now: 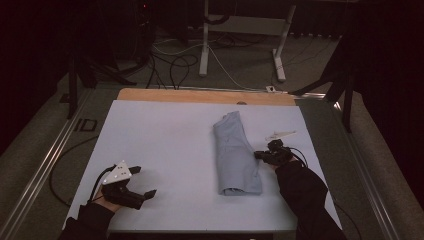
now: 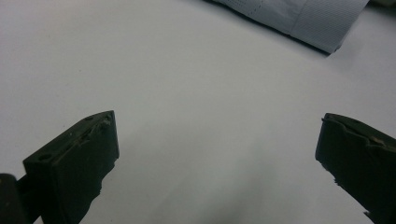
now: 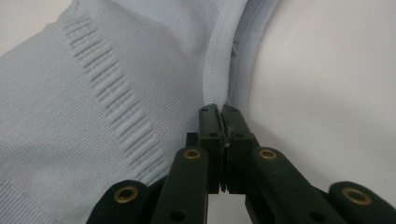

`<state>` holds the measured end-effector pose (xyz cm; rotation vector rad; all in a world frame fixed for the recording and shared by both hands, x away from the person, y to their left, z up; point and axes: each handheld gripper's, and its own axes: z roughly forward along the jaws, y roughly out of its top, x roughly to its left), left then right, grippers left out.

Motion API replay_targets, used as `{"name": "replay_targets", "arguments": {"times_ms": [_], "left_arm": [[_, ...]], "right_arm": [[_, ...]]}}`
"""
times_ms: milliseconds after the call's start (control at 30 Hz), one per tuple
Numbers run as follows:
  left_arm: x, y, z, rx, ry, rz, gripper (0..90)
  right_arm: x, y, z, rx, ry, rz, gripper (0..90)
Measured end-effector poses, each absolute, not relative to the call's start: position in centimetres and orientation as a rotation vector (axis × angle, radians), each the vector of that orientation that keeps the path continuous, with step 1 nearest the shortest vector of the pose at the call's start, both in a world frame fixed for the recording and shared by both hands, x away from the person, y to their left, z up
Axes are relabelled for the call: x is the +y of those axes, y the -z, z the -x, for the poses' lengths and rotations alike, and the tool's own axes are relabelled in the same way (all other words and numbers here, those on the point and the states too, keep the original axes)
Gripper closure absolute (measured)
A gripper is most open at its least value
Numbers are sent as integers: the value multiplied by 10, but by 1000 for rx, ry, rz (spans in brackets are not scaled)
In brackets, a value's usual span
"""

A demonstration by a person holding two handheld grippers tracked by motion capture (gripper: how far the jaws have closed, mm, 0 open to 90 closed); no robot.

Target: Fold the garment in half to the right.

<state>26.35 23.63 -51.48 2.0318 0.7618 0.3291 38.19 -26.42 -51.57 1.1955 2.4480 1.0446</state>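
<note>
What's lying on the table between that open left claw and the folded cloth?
Nothing: between the left gripper and the folded cloth is bare white table, seen in the high and left gripper views.

Right gripper [image 3: 222,112] jaws pressed together, tips at the hemmed edge of a pale blue ribbed garment [image 3: 107,93] that spreads left and far, white table surface [image 3: 327,84] bare on the right, whether cloth is pinched unclear.

Dim high view, dark surroundings, soft shadows
</note>
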Motion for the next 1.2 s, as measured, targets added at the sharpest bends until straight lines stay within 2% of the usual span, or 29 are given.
{"name": "replay_targets", "arguments": {"times_ms": [233, 300, 367, 467, 733, 867, 1000, 1200], "left_arm": [[239, 515, -264, 781, -335, -2019, 7], [239, 514, -264, 780, -341, -2019, 7], [240, 514, -264, 780, -342, -2012, 7], [241, 513, -264, 783, -344, -2007, 7], [242, 512, -264, 783, -358, -1999, 7], [244, 511, -265, 793, -369, -1993, 7], [245, 512, -265, 801, -375, -1994, 7], [245, 512, -266, 803, -375, -1989, 7]], "right_arm": [[-264, 517, -382, 2451, -1023, -1191, 860], [-265, 517, -383, 2448, -1026, -1198, 811], [-266, 513, -382, 2436, -1027, -1195, 718], [-267, 505, -379, 2420, -1048, -1187, 657], [-250, 474, -364, 2418, -1079, -1078, 614], [-234, 462, -352, 2454, -1147, -1002, 667], [-216, 457, -338, 2495, -1221, -910, 899], [-187, 461, -321, 2647, -1245, -750, 900]]}}
